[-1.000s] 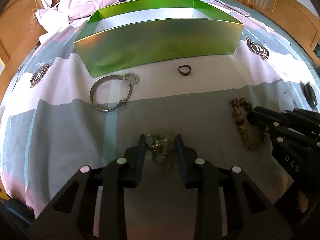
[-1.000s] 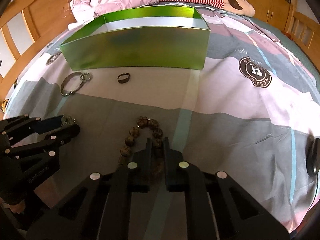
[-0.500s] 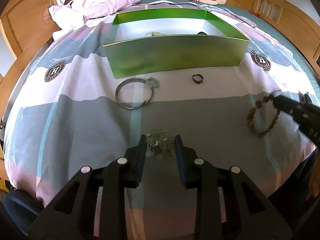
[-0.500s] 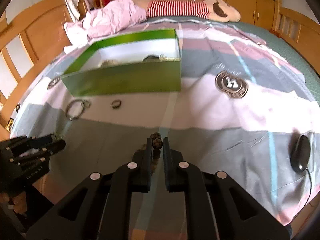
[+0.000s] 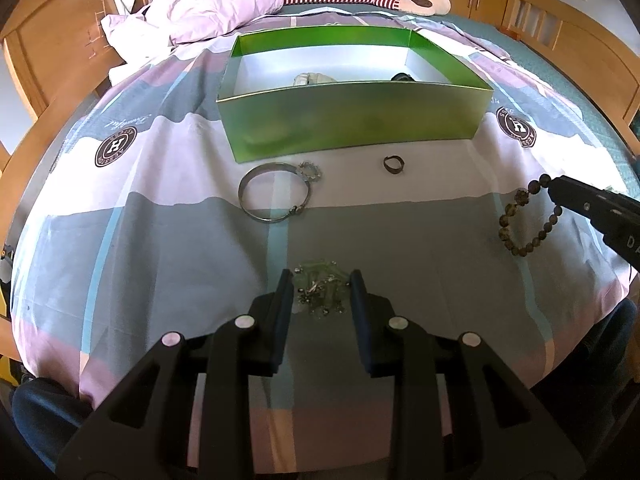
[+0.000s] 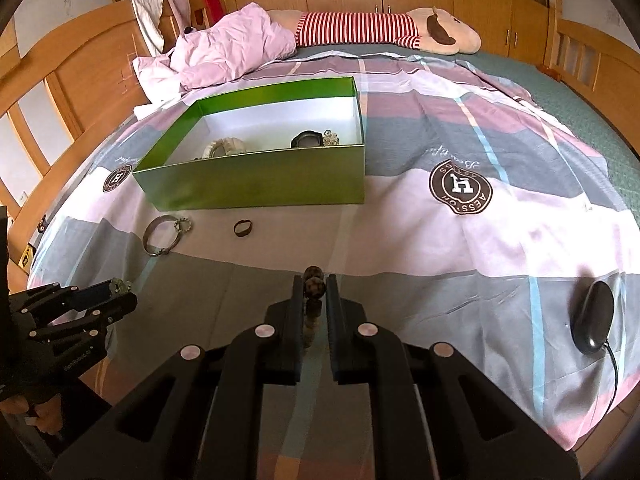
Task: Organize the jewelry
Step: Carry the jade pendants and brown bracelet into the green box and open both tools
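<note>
A green open box (image 5: 352, 128) (image 6: 256, 188) stands on the bed with several pieces inside. My right gripper (image 6: 314, 284) (image 5: 560, 190) is shut on a brown bead bracelet (image 5: 528, 216) (image 6: 314, 286) and holds it in the air, hanging down. My left gripper (image 5: 320, 292) (image 6: 120, 292) is raised with its fingers around a pale green bead bracelet (image 5: 320, 292); small gaps show at both pads. A silver bangle (image 5: 274, 194) (image 6: 164, 236) and a dark ring (image 5: 394, 164) (image 6: 243, 227) lie on the sheet in front of the box.
A patchwork sheet (image 6: 460, 240) covers the bed. A black computer mouse (image 6: 592, 316) with its cord lies at the right edge. A crumpled pink quilt (image 6: 236, 48) and a striped plush toy (image 6: 380, 28) lie behind the box. Wooden bed rails stand on both sides.
Both grippers have risen well above the bed. The right one lifted the brown bead bracelet off the sheet. The green bracelet stays between the left fingers.
</note>
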A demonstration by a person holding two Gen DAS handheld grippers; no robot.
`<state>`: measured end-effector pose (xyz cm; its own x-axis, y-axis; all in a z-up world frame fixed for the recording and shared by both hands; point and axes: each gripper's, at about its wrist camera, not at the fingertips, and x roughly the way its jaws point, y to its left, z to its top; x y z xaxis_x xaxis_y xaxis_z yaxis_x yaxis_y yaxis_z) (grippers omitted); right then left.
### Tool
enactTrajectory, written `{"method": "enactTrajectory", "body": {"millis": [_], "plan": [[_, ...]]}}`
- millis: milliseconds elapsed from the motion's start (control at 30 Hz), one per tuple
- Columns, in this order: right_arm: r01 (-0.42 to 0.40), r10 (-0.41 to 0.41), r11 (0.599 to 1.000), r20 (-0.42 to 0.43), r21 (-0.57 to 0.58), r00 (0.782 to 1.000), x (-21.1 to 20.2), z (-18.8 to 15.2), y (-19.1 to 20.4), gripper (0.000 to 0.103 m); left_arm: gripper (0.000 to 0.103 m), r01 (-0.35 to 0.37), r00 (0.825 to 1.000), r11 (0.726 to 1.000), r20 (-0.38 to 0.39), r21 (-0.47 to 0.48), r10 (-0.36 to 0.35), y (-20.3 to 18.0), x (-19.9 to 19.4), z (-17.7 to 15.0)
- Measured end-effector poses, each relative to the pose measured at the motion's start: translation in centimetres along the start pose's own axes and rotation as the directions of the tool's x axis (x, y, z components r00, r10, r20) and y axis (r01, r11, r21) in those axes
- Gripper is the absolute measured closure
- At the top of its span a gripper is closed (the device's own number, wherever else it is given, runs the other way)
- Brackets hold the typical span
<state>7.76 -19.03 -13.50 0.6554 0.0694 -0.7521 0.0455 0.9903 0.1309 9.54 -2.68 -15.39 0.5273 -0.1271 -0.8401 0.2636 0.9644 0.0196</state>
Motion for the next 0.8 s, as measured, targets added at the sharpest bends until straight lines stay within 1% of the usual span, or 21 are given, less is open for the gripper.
{"method": "enactTrajectory", "body": {"millis": [367, 433, 500, 533, 600, 733, 800], "plan": [[-0.005, 0.005, 1.0, -0.004, 0.006, 1.0, 0.1, -0.1, -0.2, 0.092, 0.075, -0.003, 1.0, 1.0, -0.016, 0.0, 0.003, -0.1, 0.5, -0.1], [-0.013, 0.013, 1.0, -0.001, 0.002, 1.0, 0.1, 0.5, -0.2, 0.092, 0.075, 0.0, 1.0, 1.0, -0.015, -0.001, 0.0, 0.0, 0.4, 0.3], [-0.027, 0.027, 1.0, 0.014, -0.004, 1.0, 0.0, 1.7, 0.0, 0.092, 0.075, 0.008, 1.0, 1.0, -0.009, -0.003, -0.008, 0.1, 0.1, 1.1], [-0.036, 0.036, 0.999, 0.028, -0.008, 0.999, -0.2, 2.6, 0.0, 0.092, 0.075, 0.012, 1.0, 1.0, -0.002, -0.006, -0.012, 0.2, -0.1, 1.7], [-0.059, 0.06, 0.998, 0.062, -0.014, 0.996, -0.6, 4.5, 0.1, 0.092, 0.075, 0.016, 0.999, 1.0, 0.032, -0.012, -0.015, 0.4, -1.0, 3.9], [-0.115, 0.114, 0.993, 0.149, -0.002, 0.982, -1.2, 9.4, 0.1, 0.092, 0.074, 0.042, 0.992, 0.999, 0.117, -0.005, -0.041, 0.5, -2.6, 9.1], [-0.13, 0.127, 0.992, 0.176, 0.006, 0.976, -0.7, 11.8, 0.0, 0.092, 0.074, 0.041, 0.99, 0.999, 0.137, -0.002, -0.041, 0.7, -2.6, 11.6]]}}
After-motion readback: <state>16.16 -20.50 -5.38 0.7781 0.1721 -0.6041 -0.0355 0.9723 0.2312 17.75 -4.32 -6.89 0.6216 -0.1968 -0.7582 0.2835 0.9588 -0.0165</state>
